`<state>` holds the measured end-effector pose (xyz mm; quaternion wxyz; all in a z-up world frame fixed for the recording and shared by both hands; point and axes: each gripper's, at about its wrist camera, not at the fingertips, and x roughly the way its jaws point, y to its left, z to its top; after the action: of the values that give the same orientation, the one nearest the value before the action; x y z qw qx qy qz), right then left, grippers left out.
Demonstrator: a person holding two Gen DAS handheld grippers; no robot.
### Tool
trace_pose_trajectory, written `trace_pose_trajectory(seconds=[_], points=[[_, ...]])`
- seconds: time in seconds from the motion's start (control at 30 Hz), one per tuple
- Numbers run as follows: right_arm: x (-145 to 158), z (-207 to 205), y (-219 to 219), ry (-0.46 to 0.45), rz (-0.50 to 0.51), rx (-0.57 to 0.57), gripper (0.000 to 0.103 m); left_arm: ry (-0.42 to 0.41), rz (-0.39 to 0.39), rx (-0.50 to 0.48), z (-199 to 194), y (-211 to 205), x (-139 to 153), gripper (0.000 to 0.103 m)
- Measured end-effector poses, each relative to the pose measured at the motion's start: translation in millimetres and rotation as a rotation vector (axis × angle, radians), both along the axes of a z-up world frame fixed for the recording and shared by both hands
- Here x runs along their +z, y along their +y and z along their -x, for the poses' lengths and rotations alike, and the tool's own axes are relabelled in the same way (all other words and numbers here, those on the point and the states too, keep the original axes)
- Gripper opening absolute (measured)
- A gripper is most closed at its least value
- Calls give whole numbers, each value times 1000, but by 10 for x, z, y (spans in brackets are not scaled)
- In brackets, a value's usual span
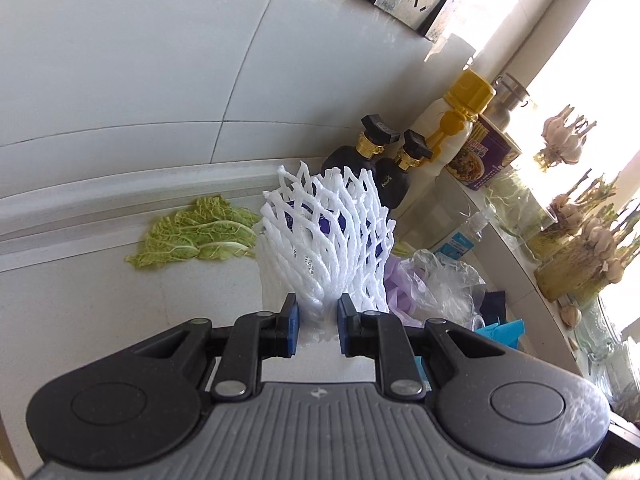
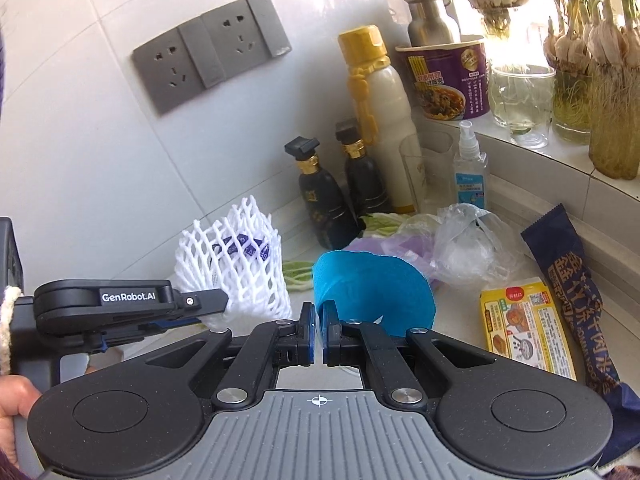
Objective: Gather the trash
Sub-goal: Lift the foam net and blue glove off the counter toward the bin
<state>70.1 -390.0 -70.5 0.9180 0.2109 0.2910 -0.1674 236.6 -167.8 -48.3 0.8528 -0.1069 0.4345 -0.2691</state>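
Here the white foam net (image 1: 324, 236) sits pinched between the left jaws.

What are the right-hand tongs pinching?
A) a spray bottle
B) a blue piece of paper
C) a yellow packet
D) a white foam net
B: the right tongs are closed on the edge of the blue paper, while the foam net sits in the left tongs and the yellow packet lies on the counter.

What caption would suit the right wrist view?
Right claw pinches a curled blue paper strip above the cluttered white kitchen counter.
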Motion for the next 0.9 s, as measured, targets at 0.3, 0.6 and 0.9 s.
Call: trace_pose_trajectory(seconds=[0.3,0.6,0.9], points=[[119,126,309,8,17,40,2,4,-24,-5,263,258,50,17],[168,241,627,18,19,75,2,12,-41,2,484,537,76,17],[180,290,974,33,16,115,2,7,-42,26,667,865,159,17]])
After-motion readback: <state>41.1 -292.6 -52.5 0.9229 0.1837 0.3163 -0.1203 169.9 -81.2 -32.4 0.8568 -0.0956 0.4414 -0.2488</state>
